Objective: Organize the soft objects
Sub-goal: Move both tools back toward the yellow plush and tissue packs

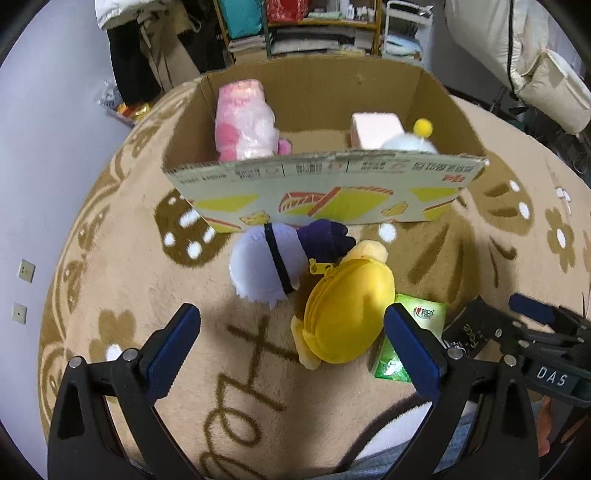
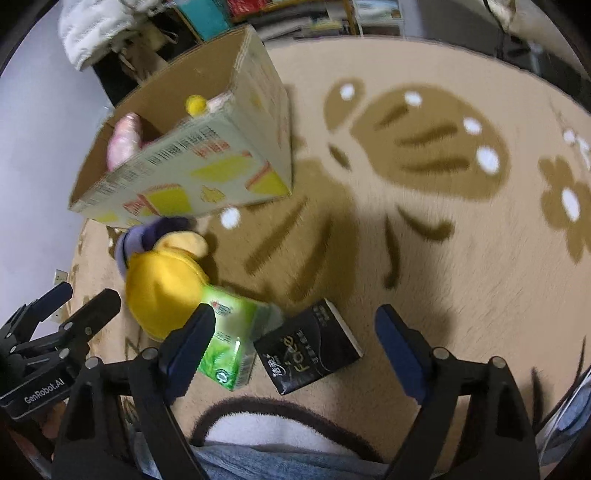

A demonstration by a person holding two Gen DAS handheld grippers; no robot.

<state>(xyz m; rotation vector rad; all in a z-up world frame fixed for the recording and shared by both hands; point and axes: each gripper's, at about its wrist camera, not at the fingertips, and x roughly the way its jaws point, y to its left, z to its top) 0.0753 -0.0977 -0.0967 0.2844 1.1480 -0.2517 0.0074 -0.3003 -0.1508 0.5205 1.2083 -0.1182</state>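
One patterned beige rug (image 2: 388,177), cluttered shelves (image 1: 314,33)

rug (image 1: 122,258) | cardboard box (image 1: 325,188), plush toys (image 1: 343,314), tissue packs (image 2: 308,345)

"Face" on black tissue pack (image 2: 308,345)

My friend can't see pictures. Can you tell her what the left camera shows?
An open left gripper hovers over a yellow plush pouch and purple plush toy on a tan rug, before a cardboard box holding soft things.
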